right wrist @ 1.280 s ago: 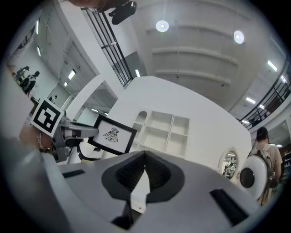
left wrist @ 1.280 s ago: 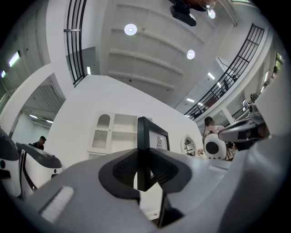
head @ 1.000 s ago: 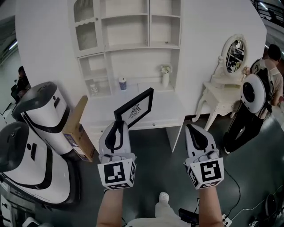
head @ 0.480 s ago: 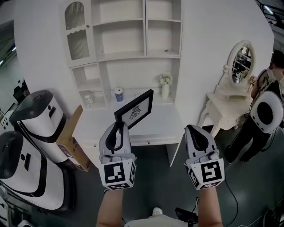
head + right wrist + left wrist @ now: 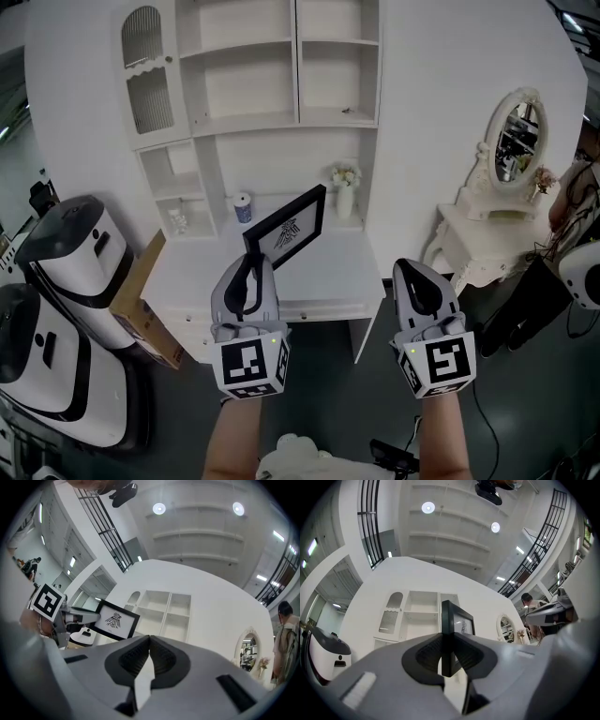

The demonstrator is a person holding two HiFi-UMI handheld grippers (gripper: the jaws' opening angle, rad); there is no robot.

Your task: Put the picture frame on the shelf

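A black picture frame [image 5: 286, 228] with a white print and a dark emblem is held tilted over the white desk [image 5: 352, 272]. My left gripper [image 5: 250, 264] is shut on its lower left edge. In the left gripper view the frame [image 5: 458, 619] stands edge-on between the pads, in front of the white shelf unit [image 5: 419, 616]. My right gripper [image 5: 411, 270] is level with the left one, shut, with nothing in it. The right gripper view shows its jaws [image 5: 149, 654] meeting, the frame [image 5: 115, 619] at left and the shelf unit [image 5: 164, 611] ahead. The open shelves [image 5: 253, 103] rise behind the desk.
On the desk's back stand a small vase with flowers [image 5: 345, 190] and a blue-topped cup [image 5: 243, 206]. Two white and black machines [image 5: 66, 272] and a cardboard box [image 5: 141, 300] crowd the left. A white vanity with an oval mirror [image 5: 514, 136] stands right; a person [image 5: 581, 253] is at the edge.
Both grippers, with the frame still clamped in the left one, have come closer to the desk and shelf unit. The person at right has slid almost out of the picture.
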